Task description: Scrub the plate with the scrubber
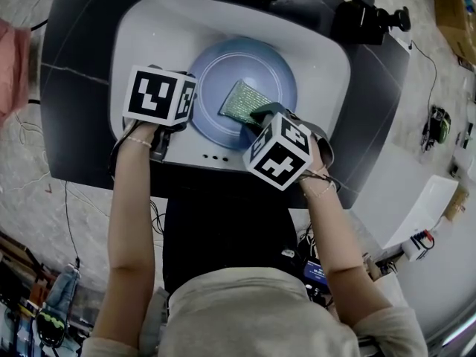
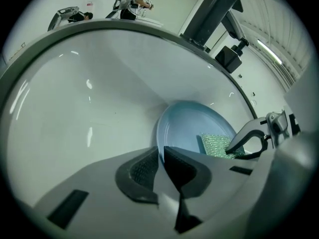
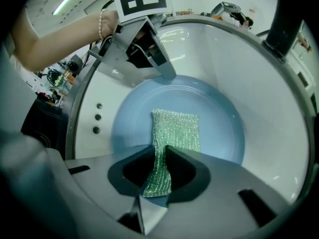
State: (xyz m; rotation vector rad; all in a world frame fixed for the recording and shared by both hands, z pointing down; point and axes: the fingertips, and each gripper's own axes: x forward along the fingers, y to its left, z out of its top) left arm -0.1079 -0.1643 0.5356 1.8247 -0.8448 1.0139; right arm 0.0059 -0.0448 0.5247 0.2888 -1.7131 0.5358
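Plate (image 1: 223,73) sits in sink (image 1: 149,36); right claw (image 3: 159,152) holds scrubber (image 3: 177,128) on it.

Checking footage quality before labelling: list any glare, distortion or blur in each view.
Head view: evenly lit, sharp at the plate, edges bent by the wide lens. Left gripper view: strong fisheye, glare streaks on the sink wall. Right gripper view: fisheye too, scrubber crisp, dark vignetted corners.
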